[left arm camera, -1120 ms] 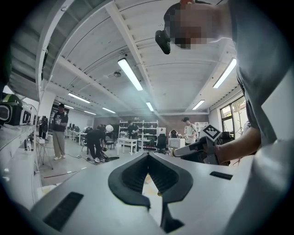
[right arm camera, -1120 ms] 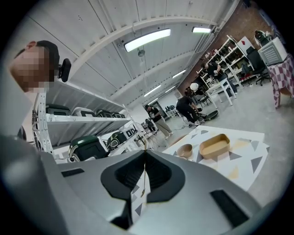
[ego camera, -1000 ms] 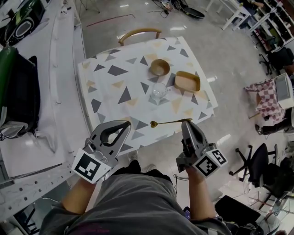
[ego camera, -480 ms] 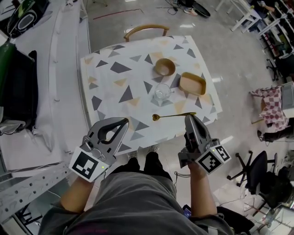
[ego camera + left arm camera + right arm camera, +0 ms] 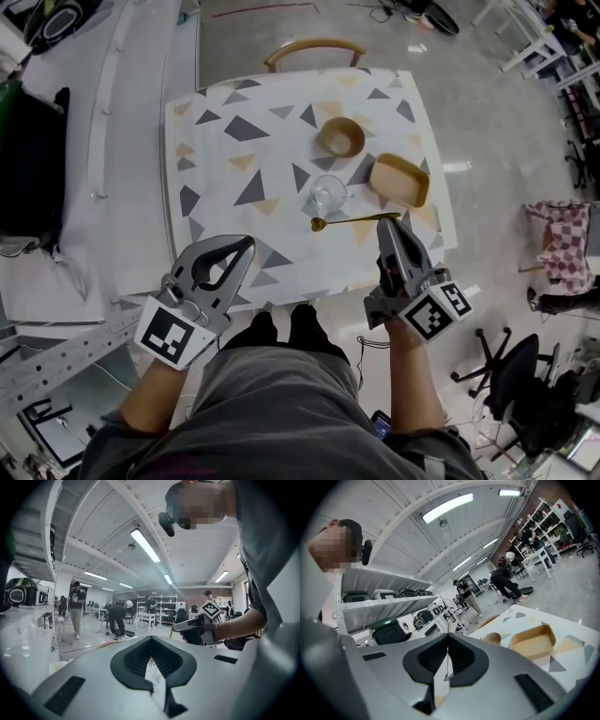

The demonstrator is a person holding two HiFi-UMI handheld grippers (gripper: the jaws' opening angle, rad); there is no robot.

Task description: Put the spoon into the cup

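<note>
Head view: to do it well, prob. lift spoon (image 5: 354,220) tip over cup (image 5: 326,195) rim, tilt handle up, lower in, then release; the glass could tip if knocked. L gripper (image 5: 246,244): jaws pressed together, empty, idle. Cup sits fwd-left of R gripper (image 5: 384,225), which pinches spoon by handle end, bowl end out left, just short of cup.

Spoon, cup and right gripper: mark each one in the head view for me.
spoon (image 5: 349,221), head view, middle of the handle.
cup (image 5: 325,196), head view, centre of the glass.
right gripper (image 5: 385,225), head view, at its tips, shut on the spoon.
</note>
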